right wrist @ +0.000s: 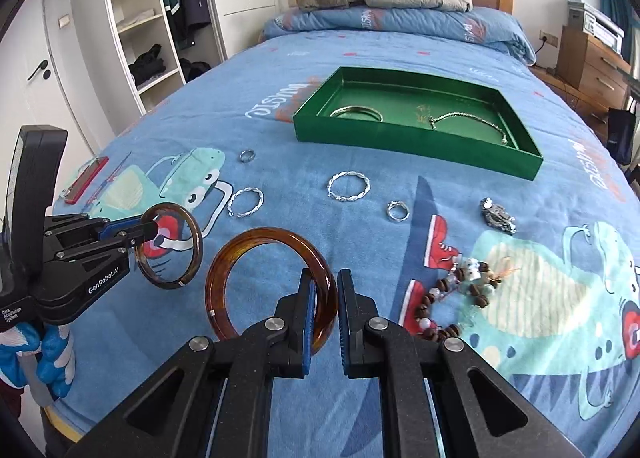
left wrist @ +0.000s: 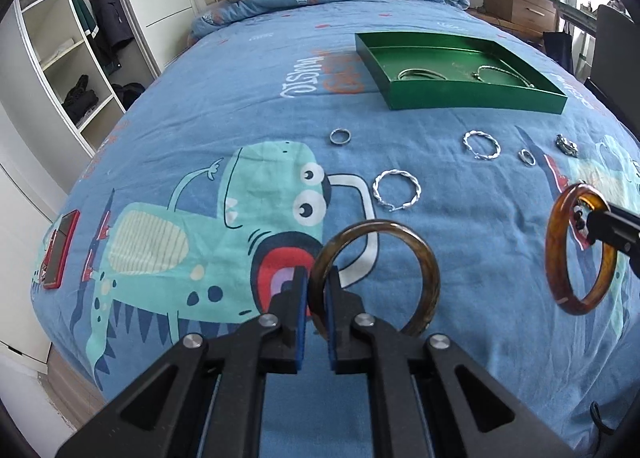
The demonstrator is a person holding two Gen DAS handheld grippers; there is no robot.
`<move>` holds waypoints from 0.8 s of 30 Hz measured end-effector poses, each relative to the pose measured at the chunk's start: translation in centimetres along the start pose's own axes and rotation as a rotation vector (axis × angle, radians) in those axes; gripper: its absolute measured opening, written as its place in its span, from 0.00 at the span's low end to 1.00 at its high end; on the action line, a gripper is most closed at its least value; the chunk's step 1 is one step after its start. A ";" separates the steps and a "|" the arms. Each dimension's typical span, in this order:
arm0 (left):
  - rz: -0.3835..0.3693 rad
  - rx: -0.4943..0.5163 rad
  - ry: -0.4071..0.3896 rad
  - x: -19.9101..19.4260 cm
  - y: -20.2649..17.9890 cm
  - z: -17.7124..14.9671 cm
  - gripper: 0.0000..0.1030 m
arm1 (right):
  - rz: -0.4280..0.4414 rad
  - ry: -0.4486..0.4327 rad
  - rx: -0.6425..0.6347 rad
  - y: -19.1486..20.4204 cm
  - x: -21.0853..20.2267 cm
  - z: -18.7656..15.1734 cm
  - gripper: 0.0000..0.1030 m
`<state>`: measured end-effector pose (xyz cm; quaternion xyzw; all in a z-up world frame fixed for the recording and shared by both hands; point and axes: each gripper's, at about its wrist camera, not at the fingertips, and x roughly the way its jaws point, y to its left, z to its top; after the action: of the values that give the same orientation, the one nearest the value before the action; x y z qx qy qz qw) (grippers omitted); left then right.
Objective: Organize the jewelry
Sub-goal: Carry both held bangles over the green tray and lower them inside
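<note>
1. Already inside the green box: two metal bracelets.
2. Left tongs pinch a dark bangle; right tongs pinch an amber bangle, both short of the box.
3. Rings, hoops, brooch and beads remain on the bed before the box.

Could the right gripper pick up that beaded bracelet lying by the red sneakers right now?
Probably not yet. The right gripper is shut on an amber bangle, so its jaws are taken. The beaded bracelet lies uncovered on the bedspread, close beside it, once the bangle is dropped off.
</note>
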<state>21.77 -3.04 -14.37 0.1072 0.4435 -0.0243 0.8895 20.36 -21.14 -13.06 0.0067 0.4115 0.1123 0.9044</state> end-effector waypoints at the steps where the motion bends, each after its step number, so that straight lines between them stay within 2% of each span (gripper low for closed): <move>1: 0.001 0.001 -0.005 -0.5 -0.1 -0.2 0.07 | -0.005 -0.011 0.003 -0.1 -0.8 -0.1 0.10; 14: -0.036 -0.033 -0.131 -8.5 0.1 -0.4 0.07 | -0.073 -0.134 0.019 -0.2 -9.3 -1.2 0.10; 24: -0.076 -0.023 -0.243 -13.6 -0.8 2.5 0.07 | -0.125 -0.236 0.043 -2.0 -14.7 -0.2 0.10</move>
<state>15.41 -5.05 -2.20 0.0765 0.3362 -0.0659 0.9363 11.23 -26.19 -2.50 0.0139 0.3044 0.0454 0.9514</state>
